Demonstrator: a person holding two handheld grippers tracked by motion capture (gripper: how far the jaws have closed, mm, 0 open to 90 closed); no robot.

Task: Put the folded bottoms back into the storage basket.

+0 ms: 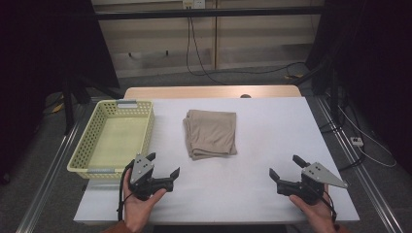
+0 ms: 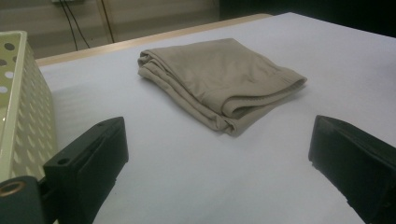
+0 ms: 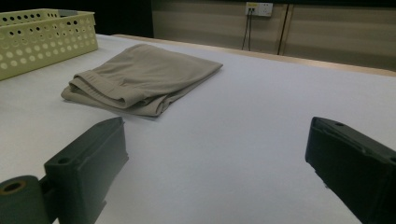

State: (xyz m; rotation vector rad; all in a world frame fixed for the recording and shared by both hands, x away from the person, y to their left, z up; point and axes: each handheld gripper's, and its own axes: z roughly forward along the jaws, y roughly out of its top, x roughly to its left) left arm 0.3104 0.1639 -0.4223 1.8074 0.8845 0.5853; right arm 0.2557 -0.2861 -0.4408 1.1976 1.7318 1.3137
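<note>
Basket [image 2: 18, 107] cut off by left edge in left gripper view; person's forearms cut by bottom edge, high view.

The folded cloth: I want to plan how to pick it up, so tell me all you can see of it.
The folded cloth is beige, soft knit-looking fabric, folded into a rough square of several layers. It lies flat on the white table cover, near the middle, right of the yellow-green perforated basket and apart from it. Its layered folds with a stitched hem face the person's side. Nothing but the table touches it; both claws are short of it.
</note>
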